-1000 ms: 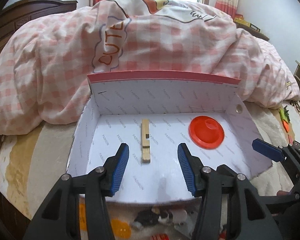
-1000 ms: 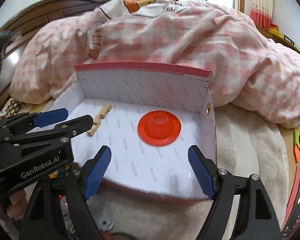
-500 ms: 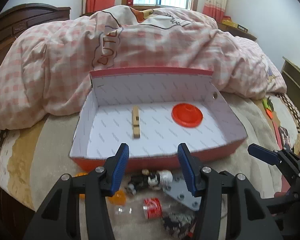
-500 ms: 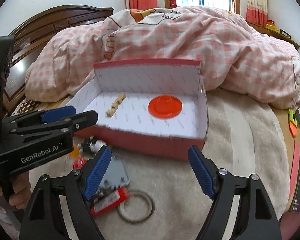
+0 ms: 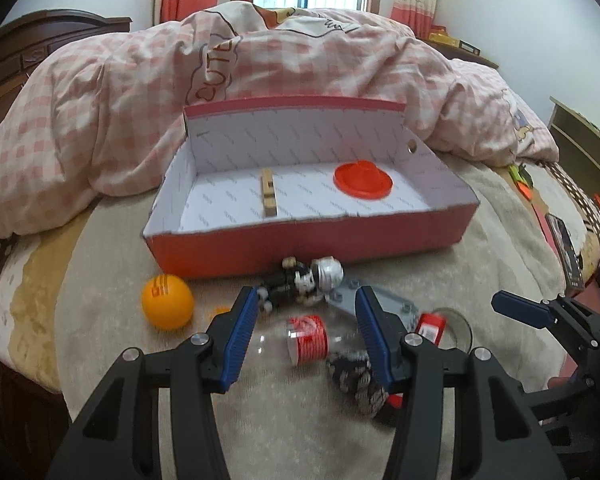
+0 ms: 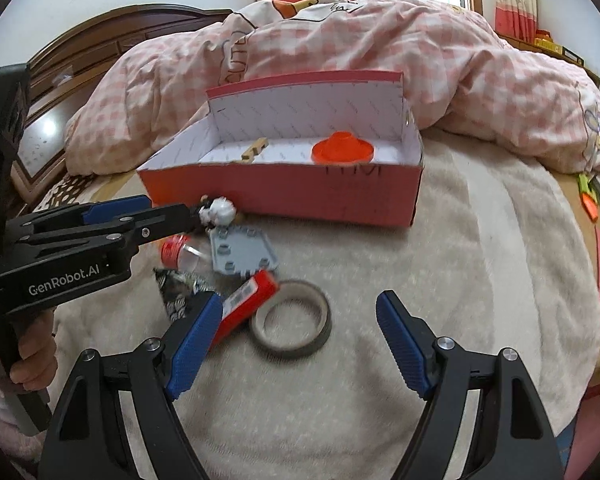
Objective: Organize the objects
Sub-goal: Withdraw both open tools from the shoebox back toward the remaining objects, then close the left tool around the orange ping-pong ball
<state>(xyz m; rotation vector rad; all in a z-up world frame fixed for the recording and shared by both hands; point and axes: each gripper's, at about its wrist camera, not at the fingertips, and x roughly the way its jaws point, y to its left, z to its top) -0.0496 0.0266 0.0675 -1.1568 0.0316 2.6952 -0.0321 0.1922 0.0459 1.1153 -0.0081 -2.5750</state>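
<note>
A red box (image 5: 308,248) (image 6: 284,196) with a white inside sits on the bed and holds a wooden clothespin (image 5: 268,196) (image 6: 254,149) and an orange lid (image 5: 362,180) (image 6: 343,148). In front of it lie a toy figure (image 5: 304,282) (image 6: 218,212), a clear bottle with a red cap (image 5: 306,336) (image 6: 180,252), a grey plate (image 6: 242,254), a red packet (image 6: 246,306), a tape ring (image 6: 291,323), a patterned cloth (image 5: 354,376) and an orange ball (image 5: 167,302). My left gripper (image 5: 304,336) is open above the bottle. My right gripper (image 6: 296,344) is open over the tape ring.
A pink checked duvet (image 5: 260,80) is heaped behind the box. A dark wooden headboard (image 6: 100,52) stands at the left. A phone (image 5: 566,248) and orange-green items (image 5: 522,180) lie at the bed's right edge. A shelf (image 5: 584,152) stands at the far right.
Both grippers have drawn back from over the box toward me, and the loose objects in front of the box have come into view. Both stay open and empty.
</note>
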